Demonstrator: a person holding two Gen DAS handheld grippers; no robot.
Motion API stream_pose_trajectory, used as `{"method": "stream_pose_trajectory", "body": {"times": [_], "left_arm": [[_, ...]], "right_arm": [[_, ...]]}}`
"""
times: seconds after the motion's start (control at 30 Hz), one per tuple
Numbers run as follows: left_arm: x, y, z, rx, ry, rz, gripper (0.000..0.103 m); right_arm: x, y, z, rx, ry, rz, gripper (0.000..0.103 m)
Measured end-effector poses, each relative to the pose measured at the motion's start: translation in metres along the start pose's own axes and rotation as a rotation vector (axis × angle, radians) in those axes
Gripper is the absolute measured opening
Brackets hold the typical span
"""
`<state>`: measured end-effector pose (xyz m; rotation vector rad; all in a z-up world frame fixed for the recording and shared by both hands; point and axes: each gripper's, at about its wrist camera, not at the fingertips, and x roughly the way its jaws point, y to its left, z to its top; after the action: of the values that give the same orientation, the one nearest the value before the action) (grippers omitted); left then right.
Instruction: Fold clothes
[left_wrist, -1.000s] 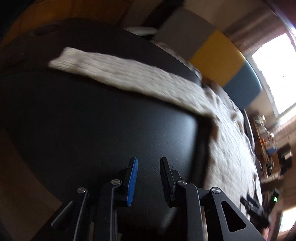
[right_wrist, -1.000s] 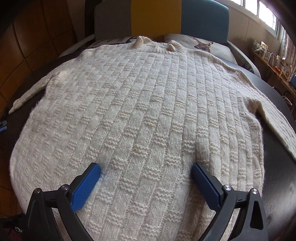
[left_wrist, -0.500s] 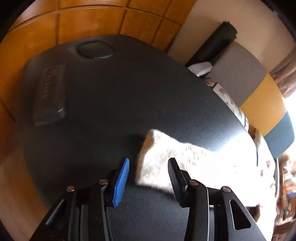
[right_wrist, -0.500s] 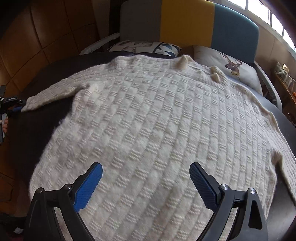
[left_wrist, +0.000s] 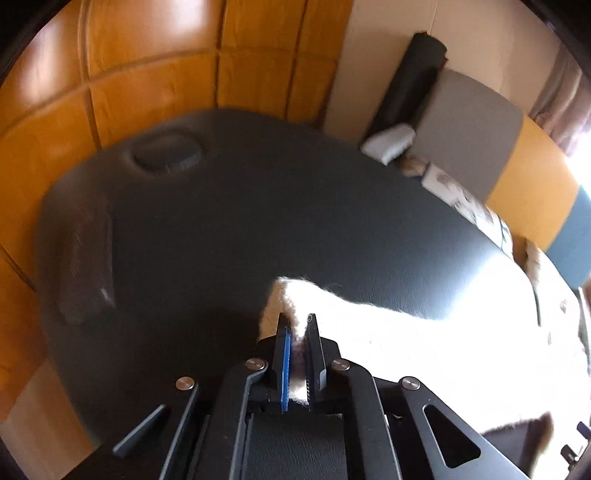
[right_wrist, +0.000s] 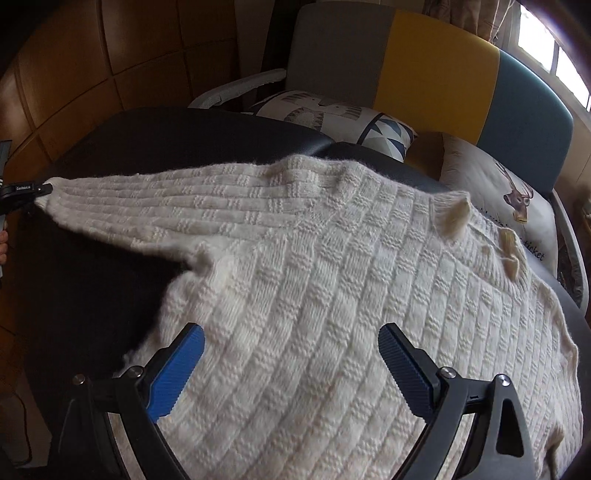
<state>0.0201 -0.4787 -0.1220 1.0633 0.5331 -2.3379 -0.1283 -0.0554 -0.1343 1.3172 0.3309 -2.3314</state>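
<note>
We had one cream knitted sweater (right_wrist: 332, 295) spread flat over one black table (right_wrist: 147, 140), its collar toward the far edge. Our left gripper (left_wrist: 298, 325) had just closed its jaws, and they pinched the cuff of the one outstretched sleeve (right_wrist: 166, 199) near the table's left edge. Our right gripper (right_wrist: 291, 350) hung above the sweater's body by the near edge, jaws wide apart and gripping nothing. Beyond the far edge we counted two cushions (right_wrist: 343, 118) on one sofa (right_wrist: 443, 74).
</note>
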Motion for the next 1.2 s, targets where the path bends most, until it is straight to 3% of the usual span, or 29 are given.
{"method": "stream_pose_trajectory", "body": {"times": [0.1,0.23,0.3,0.47,0.57,0.67,0.77,0.83,0.93,1.03,1.2], "left_arm": [[0.014,-0.007,0.008,0.049,0.009,0.07,0.006],[0.058,-0.014,0.014,0.114,0.074,0.223,0.006],[0.074,-0.024,0.02,0.132,0.061,0.261,0.006],[0.071,-0.026,0.043,0.077,0.094,0.2,0.008],[0.049,-0.028,0.053,-0.004,0.055,0.165,0.012],[0.014,-0.045,0.046,-0.014,0.001,0.041,0.012],[-0.016,-0.082,0.019,0.03,0.028,-0.266,0.012],[-0.027,-0.124,-0.008,0.118,0.089,-0.428,0.012],[-0.027,-0.191,-0.052,0.234,0.226,-0.604,0.012],[-0.022,-0.245,-0.089,0.322,0.32,-0.656,0.012],[-0.006,-0.286,-0.112,0.345,0.403,-0.632,0.012]], "right_arm": [[0.019,-0.007,0.006,0.044,0.014,-0.001,0.097],[0.041,-0.016,0.008,0.108,0.037,-0.038,0.103],[0.041,-0.016,0.009,0.099,0.029,-0.043,0.103],[0.034,-0.022,0.007,0.104,0.029,0.001,0.103],[0.018,-0.019,0.002,0.097,0.005,0.022,0.097],[0.003,-0.019,-0.011,0.084,-0.002,0.015,0.097],[-0.008,-0.022,-0.027,0.094,0.004,0.014,0.097],[-0.015,-0.028,-0.038,0.104,0.009,0.001,0.097],[-0.026,-0.039,-0.055,0.126,0.022,-0.018,0.097],[-0.036,-0.051,-0.07,0.148,0.031,-0.03,0.097],[-0.045,-0.07,-0.094,0.175,0.053,-0.061,0.097]]}}
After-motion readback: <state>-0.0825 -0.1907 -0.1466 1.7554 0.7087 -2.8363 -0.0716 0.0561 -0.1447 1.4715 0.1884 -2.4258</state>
